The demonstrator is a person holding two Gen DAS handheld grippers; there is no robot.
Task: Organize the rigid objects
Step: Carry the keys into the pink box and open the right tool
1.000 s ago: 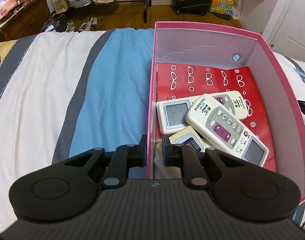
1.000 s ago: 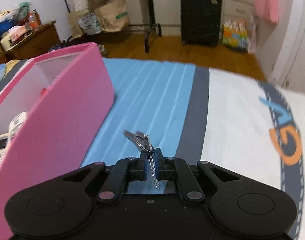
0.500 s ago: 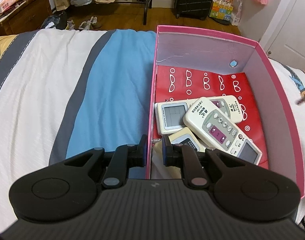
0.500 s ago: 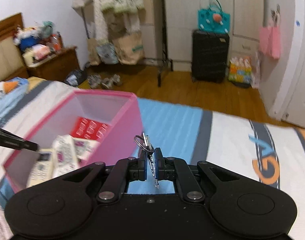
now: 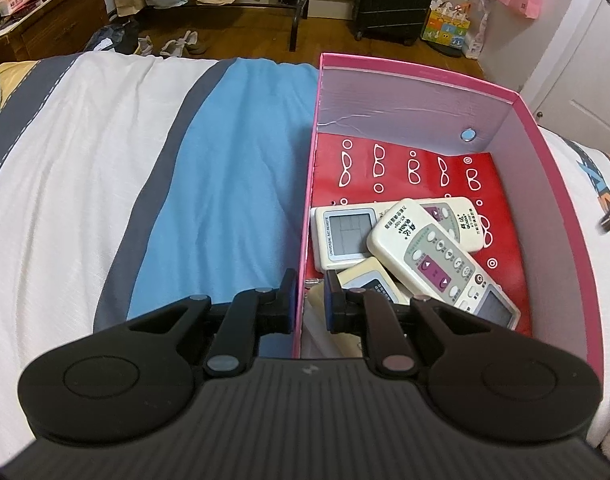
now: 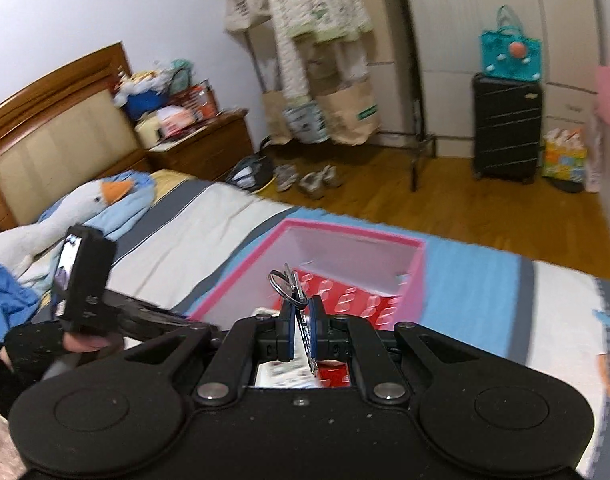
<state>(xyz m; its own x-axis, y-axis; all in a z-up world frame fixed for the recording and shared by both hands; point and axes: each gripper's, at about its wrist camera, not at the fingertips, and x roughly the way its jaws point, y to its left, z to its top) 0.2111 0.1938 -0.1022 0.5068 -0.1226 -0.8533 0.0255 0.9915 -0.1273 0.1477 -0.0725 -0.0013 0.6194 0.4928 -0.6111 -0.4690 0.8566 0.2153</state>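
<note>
Left wrist: 3 remotes in box

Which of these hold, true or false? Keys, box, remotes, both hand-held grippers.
1. The right hand-held gripper is shut on the keys. True.
2. The left hand-held gripper straddles the pink box side wall. True.
3. The keys lie on the box floor. False: they are held above the box.
4. The remotes lie on the bedspread. False: they are inside the box.
5. The box has a lid on. False: it is open.
</note>
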